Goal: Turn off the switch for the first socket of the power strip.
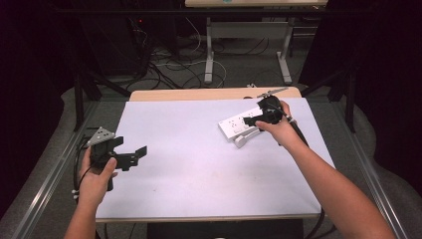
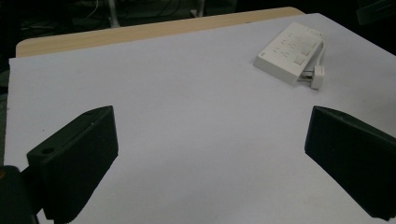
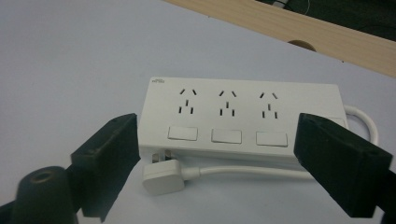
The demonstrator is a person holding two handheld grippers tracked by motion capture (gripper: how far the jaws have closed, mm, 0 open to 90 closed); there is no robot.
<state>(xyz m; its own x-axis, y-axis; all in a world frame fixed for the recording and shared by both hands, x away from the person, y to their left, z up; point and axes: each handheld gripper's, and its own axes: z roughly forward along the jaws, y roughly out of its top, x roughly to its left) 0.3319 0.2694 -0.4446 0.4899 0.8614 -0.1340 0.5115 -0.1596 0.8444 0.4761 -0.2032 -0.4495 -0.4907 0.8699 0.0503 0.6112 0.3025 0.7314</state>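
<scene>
A white power strip (image 1: 239, 124) (image 3: 240, 116) (image 2: 290, 52) with three sockets and three switches lies on the white sheet at the table's far right. Its white plug (image 3: 162, 176) (image 2: 319, 76) and cord (image 3: 243, 171) rest along its near side. My right gripper (image 1: 256, 119) (image 3: 217, 161) hovers open just above and in front of the strip, jaws wide on either side of it, touching nothing. At the table's left edge my left gripper (image 1: 135, 155) (image 2: 210, 158) stands open over bare sheet, nothing between its jaws, pointing toward the strip.
The white sheet (image 1: 199, 164) covers most of a wooden table (image 1: 199, 93). Beyond the far edge stand table legs (image 1: 209, 55) and loose cables (image 1: 174, 67) on the floor. Metal rails (image 1: 50, 179) run along both sides.
</scene>
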